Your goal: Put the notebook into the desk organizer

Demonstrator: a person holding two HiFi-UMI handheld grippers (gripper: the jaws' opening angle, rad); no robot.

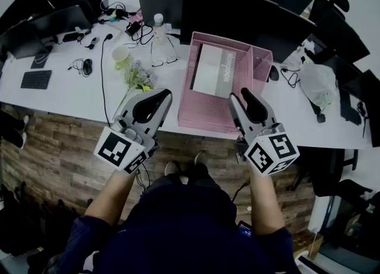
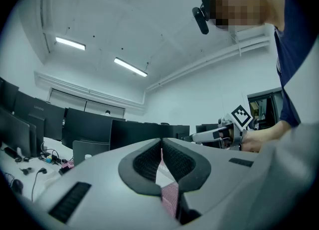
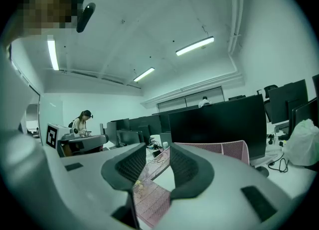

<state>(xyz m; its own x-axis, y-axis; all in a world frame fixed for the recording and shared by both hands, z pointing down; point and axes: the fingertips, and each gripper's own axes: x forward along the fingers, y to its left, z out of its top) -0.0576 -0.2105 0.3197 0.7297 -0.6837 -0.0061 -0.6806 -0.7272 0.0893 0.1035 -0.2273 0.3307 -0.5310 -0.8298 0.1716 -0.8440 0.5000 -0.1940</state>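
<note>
The notebook (image 1: 214, 71) rests inside the pink mesh organizer (image 1: 205, 115) on the white desk (image 1: 71, 98), in its wider left compartment; the left gripper (image 1: 165, 94) hangs at the desk's near edge, jaws pressed together on nothing; the right gripper (image 1: 239, 95), over the organizer's front corner, has its jaws parted, with nothing between them.

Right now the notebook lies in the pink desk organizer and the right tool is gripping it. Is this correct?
Not quite. The notebook does lie in the pink desk organizer, but the right tool grips nothing. The right gripper view shows its jaws apart with nothing between them, and the head view shows it clear of the notebook.
</note>
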